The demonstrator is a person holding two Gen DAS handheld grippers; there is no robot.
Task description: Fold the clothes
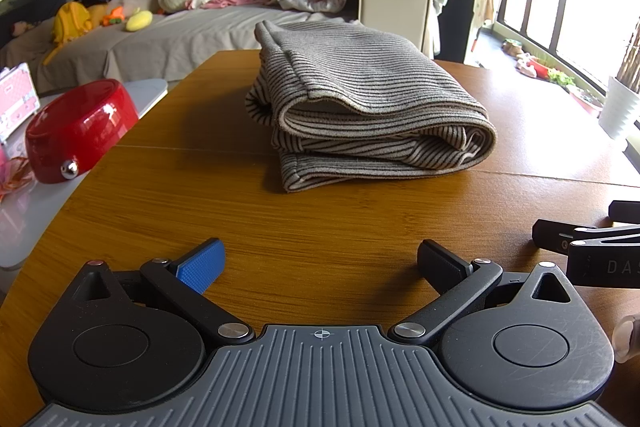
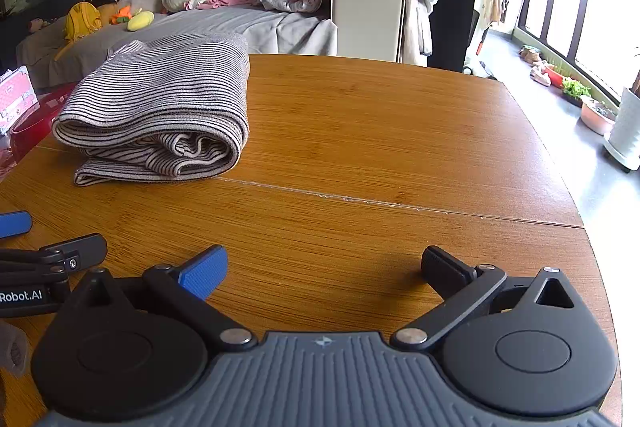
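Note:
A grey garment with thin dark stripes point(image 1: 360, 107) lies folded in a thick bundle on the round wooden table point(image 1: 200, 195). It also shows in the right wrist view point(image 2: 160, 107) at the left. My left gripper point(image 1: 320, 259) is open and empty, low over the table, short of the bundle's near edge. My right gripper point(image 2: 324, 263) is open and empty over bare wood, to the right of the bundle. Each gripper shows at the edge of the other's view.
A red bowl point(image 1: 76, 131) and a pink case point(image 1: 16, 95) sit on a white side table at the left. A sofa point(image 1: 180, 35) with plush toys and loose clothes stands behind the table. A white planter point(image 2: 628, 127) stands by the window at the right.

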